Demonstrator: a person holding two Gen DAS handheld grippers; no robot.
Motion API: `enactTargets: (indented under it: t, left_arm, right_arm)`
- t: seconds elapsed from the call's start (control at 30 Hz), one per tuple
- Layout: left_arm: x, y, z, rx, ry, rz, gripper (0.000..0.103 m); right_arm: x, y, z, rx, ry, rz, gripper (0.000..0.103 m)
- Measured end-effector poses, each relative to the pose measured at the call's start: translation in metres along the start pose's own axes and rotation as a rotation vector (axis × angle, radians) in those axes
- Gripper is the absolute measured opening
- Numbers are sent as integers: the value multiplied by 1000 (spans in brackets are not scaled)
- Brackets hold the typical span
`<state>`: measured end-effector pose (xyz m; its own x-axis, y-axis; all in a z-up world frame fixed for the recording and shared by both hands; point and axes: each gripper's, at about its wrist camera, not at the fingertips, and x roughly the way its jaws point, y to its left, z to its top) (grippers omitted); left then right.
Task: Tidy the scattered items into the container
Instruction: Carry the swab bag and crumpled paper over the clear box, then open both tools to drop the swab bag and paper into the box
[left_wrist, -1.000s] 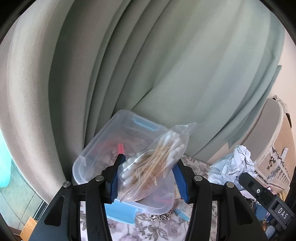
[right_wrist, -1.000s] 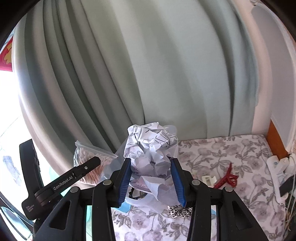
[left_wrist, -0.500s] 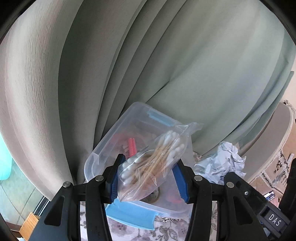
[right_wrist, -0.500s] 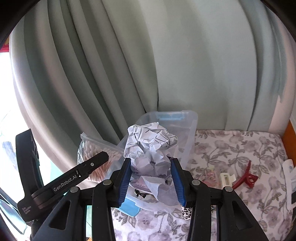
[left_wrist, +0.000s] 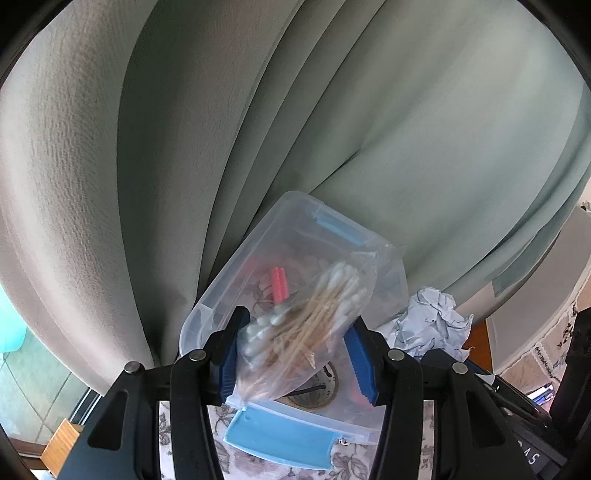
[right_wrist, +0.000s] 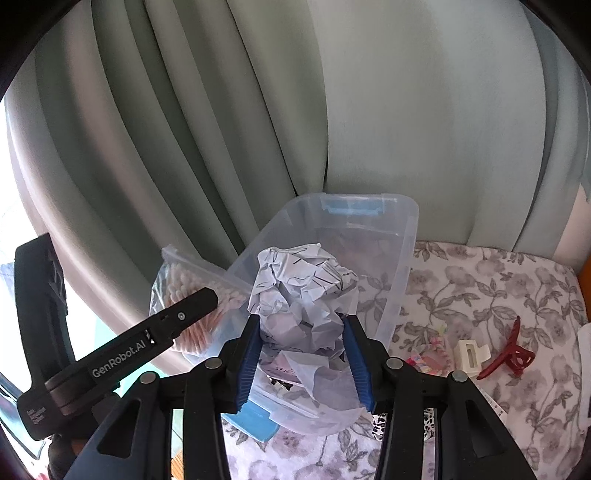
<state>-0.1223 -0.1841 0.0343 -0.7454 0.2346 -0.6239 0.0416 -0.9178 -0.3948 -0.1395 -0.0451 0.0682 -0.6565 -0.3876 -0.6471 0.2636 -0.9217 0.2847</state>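
My right claw (right_wrist: 303, 360) has the crumpled paper ball (right_wrist: 303, 291) between its pads and the jaws are opening, so the grip is slackening right over the clear plastic box (right_wrist: 399, 258). To do this well, I judge I should keep the claw centred above the opening and let the paper fall straight in, not onto the rim at 3 o'clock. My left claw (left_wrist: 295, 354) is clamped on the bag of cotton swabs (left_wrist: 306, 317), which pokes up toward 1 o'clock; the box lies just beyond it at 12 o'clock, with pink sticks (left_wrist: 279, 282) already inside. Farther out at 3 o'clock on the flowered table (right_wrist: 480, 295) lie a white clip (right_wrist: 471, 356) and a red hair claw (right_wrist: 511, 350), not yet collected. Grey-green curtains (right_wrist: 258, 110) hang behind.
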Motion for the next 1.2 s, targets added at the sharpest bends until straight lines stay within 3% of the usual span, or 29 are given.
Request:
enactTargets:
  t: [0.3, 0.4, 0.83, 1.2]
  left_arm:
    - [-2, -7, 0, 5, 0, 4, 70]
    - [-6, 4, 7, 7, 2, 6, 72]
    - [-4, -22, 10, 30, -1, 15, 76]
    - [-33, -42, 2, 74, -19, 6, 77]
  right_arm:
    - [6, -1, -2, 0, 33, -15, 60]
    - [1, 0, -2, -2, 26, -17, 64]
    - [-17, -8, -5, 22, 7, -28, 69]
    - [-37, -13, -10, 20, -22, -23, 93]
